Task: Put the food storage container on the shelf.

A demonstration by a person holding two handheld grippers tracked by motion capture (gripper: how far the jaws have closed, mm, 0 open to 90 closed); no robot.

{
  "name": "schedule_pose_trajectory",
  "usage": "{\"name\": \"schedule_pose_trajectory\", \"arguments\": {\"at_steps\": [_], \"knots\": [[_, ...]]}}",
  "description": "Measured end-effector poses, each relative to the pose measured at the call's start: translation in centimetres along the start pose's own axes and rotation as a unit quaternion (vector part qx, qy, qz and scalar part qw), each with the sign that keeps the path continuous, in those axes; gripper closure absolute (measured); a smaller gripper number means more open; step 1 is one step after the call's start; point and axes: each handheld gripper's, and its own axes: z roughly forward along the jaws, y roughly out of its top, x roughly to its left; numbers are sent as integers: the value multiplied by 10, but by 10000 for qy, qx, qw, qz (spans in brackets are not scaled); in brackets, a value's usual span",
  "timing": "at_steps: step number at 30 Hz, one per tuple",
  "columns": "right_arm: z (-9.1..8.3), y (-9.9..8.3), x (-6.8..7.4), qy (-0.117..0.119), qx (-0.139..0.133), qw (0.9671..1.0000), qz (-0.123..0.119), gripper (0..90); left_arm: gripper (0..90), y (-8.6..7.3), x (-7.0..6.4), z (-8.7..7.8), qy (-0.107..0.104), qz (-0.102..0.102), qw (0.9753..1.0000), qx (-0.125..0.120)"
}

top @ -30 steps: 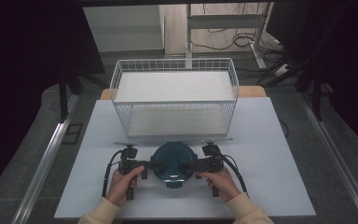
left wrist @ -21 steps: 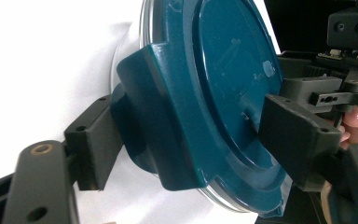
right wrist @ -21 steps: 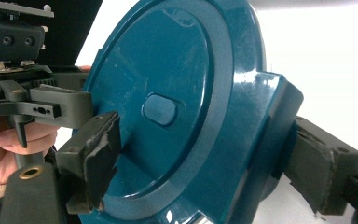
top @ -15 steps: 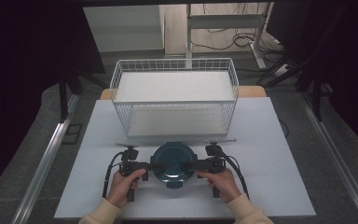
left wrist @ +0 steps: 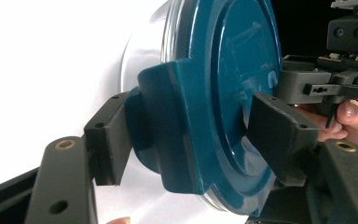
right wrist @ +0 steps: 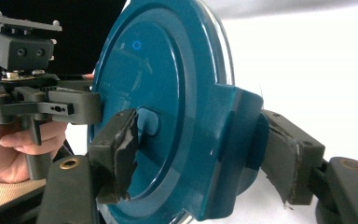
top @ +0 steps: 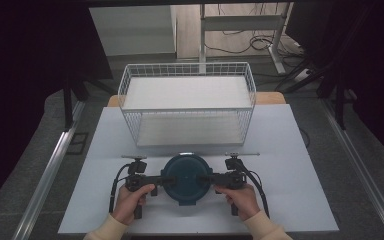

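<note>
White wire basket (top: 187, 107) at back of white table (top: 305, 170), desk frame w/ cables (top: 240, 37) behind, dark surrounds

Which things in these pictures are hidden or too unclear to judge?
- Container contents: the teal lid covers them in the high view.
- Raised lettering on the lid: too blurred in the left gripper view.
- Container's clear wall: washed out against the white table.
- Basket floor: looks bare, though small items would be too small to spot.

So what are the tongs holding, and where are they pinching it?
Both tongs hold one round blue lid. The left tongs pinch the clip tab on its left edge; the right tongs pinch the tab on its right edge.
</note>
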Motion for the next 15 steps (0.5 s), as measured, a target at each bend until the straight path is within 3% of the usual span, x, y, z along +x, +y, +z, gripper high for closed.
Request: {"name": "schedule_pose_trajectory", "arguments": {"at_steps": [15], "knots": [[-8, -2, 6, 59, -13, 9997, -252, 388, 375, -4, -4, -7, -3, 139, 9999, -96]]}}
